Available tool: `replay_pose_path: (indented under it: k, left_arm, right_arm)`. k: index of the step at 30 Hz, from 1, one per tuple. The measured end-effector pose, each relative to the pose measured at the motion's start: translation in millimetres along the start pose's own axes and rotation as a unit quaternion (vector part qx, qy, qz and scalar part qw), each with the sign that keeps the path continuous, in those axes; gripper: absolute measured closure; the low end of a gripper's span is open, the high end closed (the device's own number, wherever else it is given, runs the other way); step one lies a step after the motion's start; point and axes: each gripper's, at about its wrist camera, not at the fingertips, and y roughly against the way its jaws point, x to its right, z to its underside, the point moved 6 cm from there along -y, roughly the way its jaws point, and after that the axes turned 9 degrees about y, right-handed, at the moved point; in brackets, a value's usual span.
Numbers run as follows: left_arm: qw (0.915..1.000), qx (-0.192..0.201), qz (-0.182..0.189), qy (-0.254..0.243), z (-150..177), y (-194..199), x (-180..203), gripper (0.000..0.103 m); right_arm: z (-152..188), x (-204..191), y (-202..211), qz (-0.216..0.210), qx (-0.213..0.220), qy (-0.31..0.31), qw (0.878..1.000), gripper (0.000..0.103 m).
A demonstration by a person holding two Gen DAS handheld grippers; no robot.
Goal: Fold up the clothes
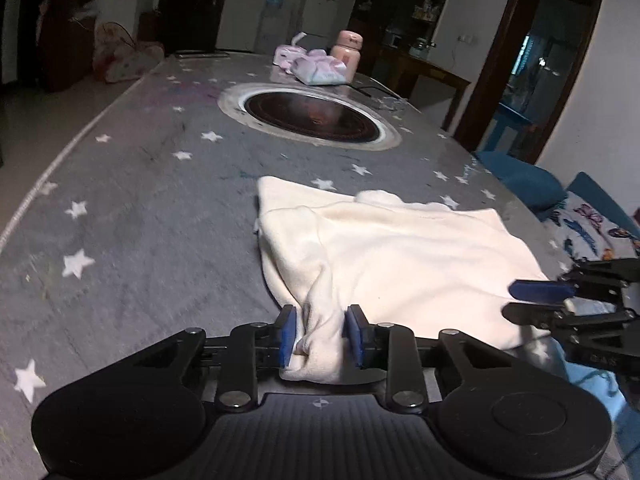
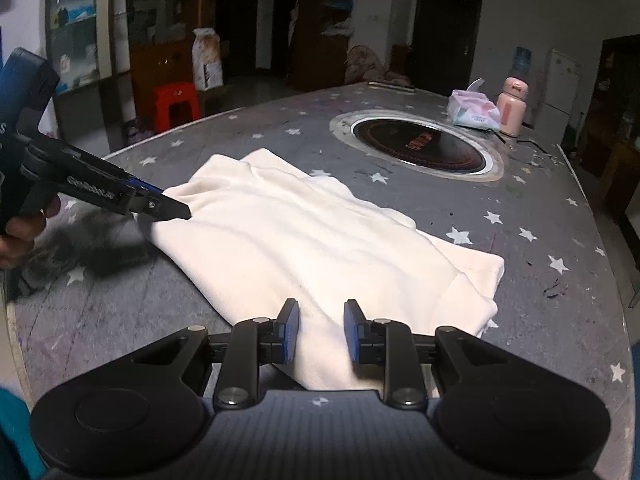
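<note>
A cream fleece garment (image 1: 400, 252) lies partly folded on the grey star-print table; it also shows in the right wrist view (image 2: 304, 240). My left gripper (image 1: 320, 334) is shut on a bunched corner of the garment at its near left edge. In the right wrist view the left gripper (image 2: 176, 208) touches the garment's left edge. My right gripper (image 2: 320, 330) has its jaws apart over the near edge of the cloth, with fabric lying between the blue pads. In the left wrist view the right gripper (image 1: 520, 300) sits at the garment's right edge.
A round black hotplate (image 1: 310, 118) is set in the table's middle. A pink bottle (image 1: 347, 54) and a tissue pack (image 1: 320, 68) stand at the far end. A red stool (image 2: 176, 106) is on the floor. A blue patterned seat (image 1: 584, 224) is at the right.
</note>
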Motion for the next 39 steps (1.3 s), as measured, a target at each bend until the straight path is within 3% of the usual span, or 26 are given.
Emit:
replay_pose_path:
  k: [5, 8, 10, 17, 19, 23, 28, 39]
  left_arm:
    - [0.9992, -0.023, 0.032, 0.01, 16.3, 16.5, 5.8, 0.073]
    - [0.9992, -0.018, 0.027, -0.025, 27.1, 26.1, 15.2, 0.068]
    - [0.999, -0.006, 0.018, -0.04, 27.5, 32.0, 18.0, 0.062]
    - [0.9959, 0.044, 0.008, -0.078, 6.5, 52.2, 31.8, 0.058]
    - [0.9951, 0.049, 0.021, -0.083, 4.2, 51.1, 41.5, 0.058]
    - [0.9926, 0.039, 0.047, -0.105, 9.0, 35.6, 67.8, 0.058]
    - [0.9887, 0.017, 0.066, -0.133, 22.1, 12.2, 92.6, 0.058]
    - [0.9875, 0.006, 0.06, -0.146, 34.3, -5.4, 97.7, 0.057]
  right_arm:
    - [8.1, -0.6, 9.6, -0.008, -0.015, 0.018, 1.0, 0.079]
    - [16.0, -0.9, 20.0, -0.014, -0.018, 0.014, 1.0, 0.079]
    - [20.8, 1.0, 28.9, -0.021, -0.009, -0.011, 1.0, 0.079]
    - [31.0, 35.9, 54.8, -0.006, 0.027, -0.12, 0.992, 0.079]
    - [35.5, 43.9, 52.2, -0.003, 0.023, -0.135, 0.991, 0.079]
    - [46.2, 53.5, 36.2, 0.009, 0.003, -0.147, 0.989, 0.089]
    - [37.3, 61.3, 44.6, 0.023, 0.01, -0.142, 0.99, 0.089]
    - [18.4, 84.0, -1.4, 0.052, -0.011, -0.123, 0.991, 0.088]
